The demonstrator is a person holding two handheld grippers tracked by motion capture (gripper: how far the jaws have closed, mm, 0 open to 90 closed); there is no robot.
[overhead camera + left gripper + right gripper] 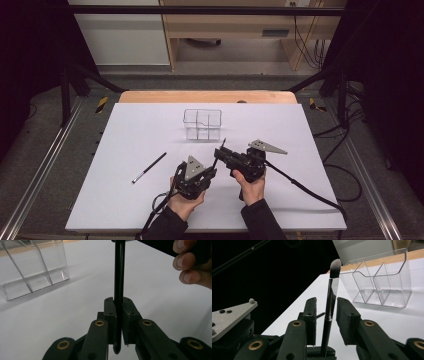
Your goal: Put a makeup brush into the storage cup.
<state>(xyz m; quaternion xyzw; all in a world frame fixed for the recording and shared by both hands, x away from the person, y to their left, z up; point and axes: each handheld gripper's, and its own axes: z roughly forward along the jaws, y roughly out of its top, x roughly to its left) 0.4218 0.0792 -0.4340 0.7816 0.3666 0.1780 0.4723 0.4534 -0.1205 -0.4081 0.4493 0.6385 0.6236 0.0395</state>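
White tabletop below — left gripper point(119, 315) clamps the makeup brush point(329, 307), right gripper point(325, 315) jaws part-open around it, untouching.

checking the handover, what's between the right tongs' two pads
The makeup brush stands upright between the right tongs, its pads not yet touching it, in the right gripper view; the left tongs clamp its handle.

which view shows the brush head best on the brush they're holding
The right gripper view: the grey-white brush head shows large above the silver ferrule. The left gripper view shows the black handle clamped; the high view, a thin dark stick.
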